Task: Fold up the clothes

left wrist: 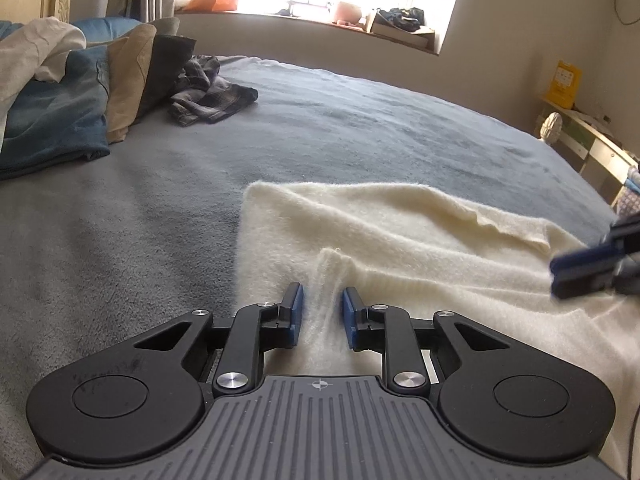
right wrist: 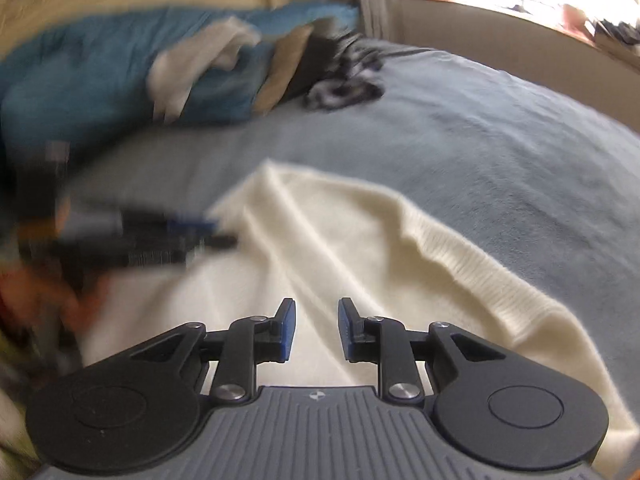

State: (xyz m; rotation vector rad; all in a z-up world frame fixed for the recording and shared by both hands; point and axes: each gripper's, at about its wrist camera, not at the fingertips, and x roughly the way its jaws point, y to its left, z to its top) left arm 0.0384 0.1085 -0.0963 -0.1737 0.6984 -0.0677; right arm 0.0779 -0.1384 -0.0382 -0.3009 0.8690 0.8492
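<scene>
Cream knit sweater (left wrist: pixel 400 232) on the grey bed (left wrist: pixel 160 208) looks soft and light, so we would pinch its ribbed hem; left hand-held gripper (left wrist: pixel 321 312) stands apart around a fabric ridge, right hand-held gripper (right wrist: pixel 313 326) apart, empty.

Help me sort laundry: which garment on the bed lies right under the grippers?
The cream sweater, spread flat alone in front. The jeans and plaid shirt lie piled far off.
</scene>
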